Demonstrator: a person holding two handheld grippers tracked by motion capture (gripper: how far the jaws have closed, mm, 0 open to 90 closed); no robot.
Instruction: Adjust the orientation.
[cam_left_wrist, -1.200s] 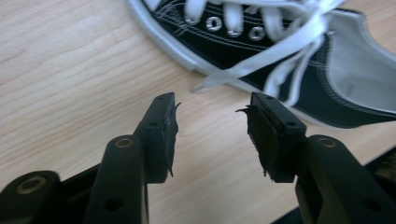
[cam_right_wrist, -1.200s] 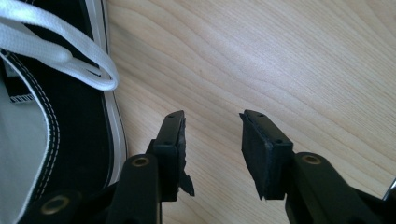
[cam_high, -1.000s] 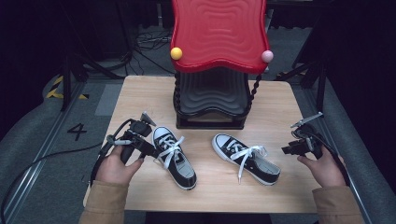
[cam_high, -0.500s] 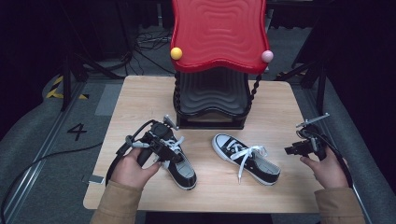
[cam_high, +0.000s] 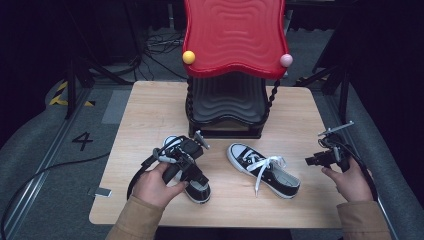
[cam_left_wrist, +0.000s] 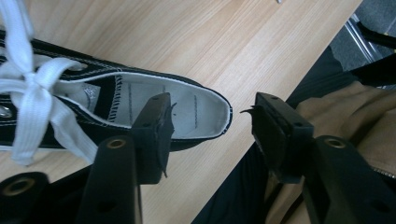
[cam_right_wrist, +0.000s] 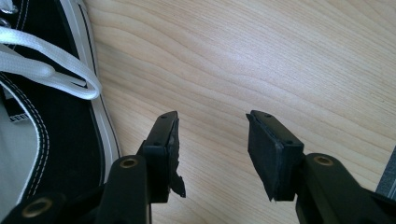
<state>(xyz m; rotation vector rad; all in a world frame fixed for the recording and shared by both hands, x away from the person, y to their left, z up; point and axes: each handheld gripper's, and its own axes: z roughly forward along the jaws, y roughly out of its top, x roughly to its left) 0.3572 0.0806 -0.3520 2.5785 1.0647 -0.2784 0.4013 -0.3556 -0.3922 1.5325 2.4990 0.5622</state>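
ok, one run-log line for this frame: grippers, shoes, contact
left gripper: jaws just opening, over heel of left shoe, no grip | right gripper: open, empty, beside right shoe | both shoes flat on table

Probably a lab or recording studio: around the wooden table (cam_high: 150, 115) lie black curtains, floor cables (cam_high: 155, 42), hazard tape (cam_high: 62, 92), a floor numeral (cam_high: 82, 141) and metal stands (cam_high: 345, 85).

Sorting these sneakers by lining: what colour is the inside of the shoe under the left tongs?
White lining inside the black sneaker, clearest in the left gripper view.
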